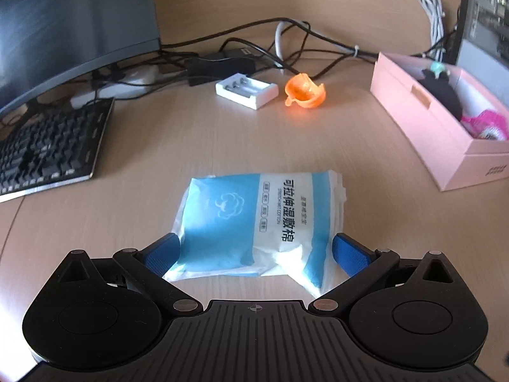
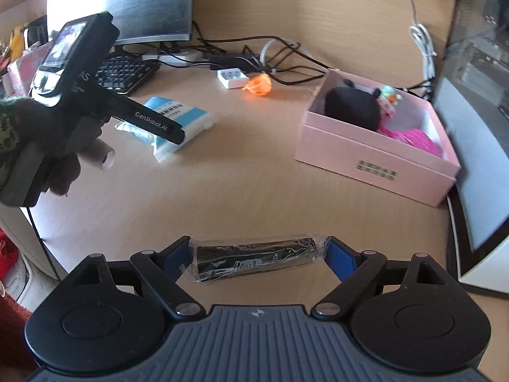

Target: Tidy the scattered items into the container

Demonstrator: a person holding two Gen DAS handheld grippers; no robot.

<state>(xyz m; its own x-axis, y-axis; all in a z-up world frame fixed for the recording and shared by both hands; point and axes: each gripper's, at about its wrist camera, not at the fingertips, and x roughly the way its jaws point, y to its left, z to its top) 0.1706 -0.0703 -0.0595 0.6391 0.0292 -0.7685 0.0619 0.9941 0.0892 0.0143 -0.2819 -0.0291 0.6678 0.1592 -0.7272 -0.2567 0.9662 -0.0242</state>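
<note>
A blue-and-white pack of cotton pads (image 1: pixel 251 219) lies on the wooden desk (image 1: pixel 197 146). My left gripper (image 1: pixel 256 238) is open, and its blue pads (image 1: pixel 159 253) straddle the pack's near end. In the right wrist view, the same gripper (image 2: pixel 178 135) hovers over the pack (image 2: pixel 191 117), held by a gloved hand (image 2: pixel 63 146). My right gripper (image 2: pixel 259 243) is shut endwise on a black roll in clear wrap (image 2: pixel 254 259), lifted off the desk. The pink box (image 2: pixel 366 156) stands to the right, holding a black plush item (image 2: pixel 353 108) and something pink (image 2: pixel 416 140).
A white battery charger (image 1: pixel 246 92) and an orange plastic piece (image 1: pixel 303 92) sit near the back by tangled cables (image 1: pixel 241 54). A keyboard (image 1: pixel 47 146) and monitor (image 1: pixel 73 22) fill the left. The pink box (image 1: pixel 429 121) stands right of the pack.
</note>
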